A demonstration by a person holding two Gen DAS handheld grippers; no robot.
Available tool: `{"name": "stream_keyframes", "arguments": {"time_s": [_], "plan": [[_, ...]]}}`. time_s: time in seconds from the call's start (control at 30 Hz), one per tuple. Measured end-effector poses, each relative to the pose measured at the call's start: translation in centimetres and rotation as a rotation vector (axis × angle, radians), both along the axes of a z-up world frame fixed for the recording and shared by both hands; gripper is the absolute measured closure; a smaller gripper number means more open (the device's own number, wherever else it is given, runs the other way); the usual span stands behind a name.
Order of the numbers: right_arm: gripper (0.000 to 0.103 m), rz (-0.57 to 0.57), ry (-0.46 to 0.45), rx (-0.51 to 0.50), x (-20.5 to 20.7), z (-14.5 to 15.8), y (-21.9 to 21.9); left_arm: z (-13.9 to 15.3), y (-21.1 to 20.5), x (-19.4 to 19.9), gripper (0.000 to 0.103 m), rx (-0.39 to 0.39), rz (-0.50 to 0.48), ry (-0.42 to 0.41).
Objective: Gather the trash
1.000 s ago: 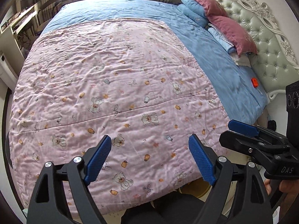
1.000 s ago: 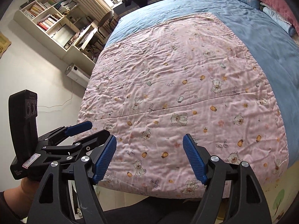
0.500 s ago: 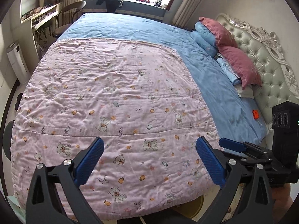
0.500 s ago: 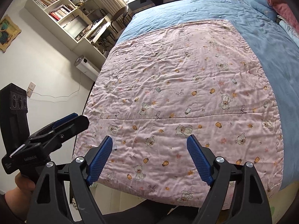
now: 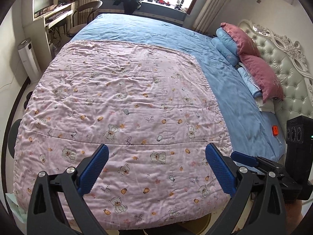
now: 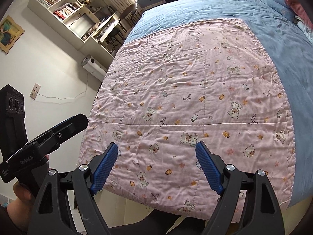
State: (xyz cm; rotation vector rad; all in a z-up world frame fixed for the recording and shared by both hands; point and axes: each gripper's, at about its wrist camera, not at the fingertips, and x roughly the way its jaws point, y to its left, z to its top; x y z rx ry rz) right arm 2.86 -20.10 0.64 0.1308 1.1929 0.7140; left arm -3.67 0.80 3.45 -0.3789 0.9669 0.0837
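— Both views take in more of the room than a second ago. Left gripper [image 5: 156, 149] and right gripper [image 6: 156, 146] have just been opening: spread, nothing between.
— Edges?
— Quilt [image 5: 127, 107] edge at 6 o'clock, open room above. Dark specks [image 5: 122, 70] on it at 12.
— Differences?
— Orange bit [image 5: 275, 130] on the sheet [image 5: 234, 98] at 3 o'clock, left view only. Bookshelf [image 6: 64, 9], right view only.

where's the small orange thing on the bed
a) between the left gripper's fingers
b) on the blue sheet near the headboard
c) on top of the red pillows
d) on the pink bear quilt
b: the small orange thing lies on the blue sheet, past the edge of the pink quilt and below the red pillows, close to the headboard.
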Motion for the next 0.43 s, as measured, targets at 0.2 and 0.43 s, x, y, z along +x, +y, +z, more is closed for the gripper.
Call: {"name": "stream_keyframes", "arguments": {"time_s": [0.2, 0.43], "plan": [[0.024, -0.001, 0.007, -0.006, -0.03, -0.22, -0.32, -0.19, 0.23, -0.31, 0.004, 0.027, 0.017, 0.013], [0.024, 0.003, 0.008, -0.001, -0.10, -0.04, 0.00, -0.58, 0.95, -0.37, 0.004, -0.010, 0.048, 0.039]]}}
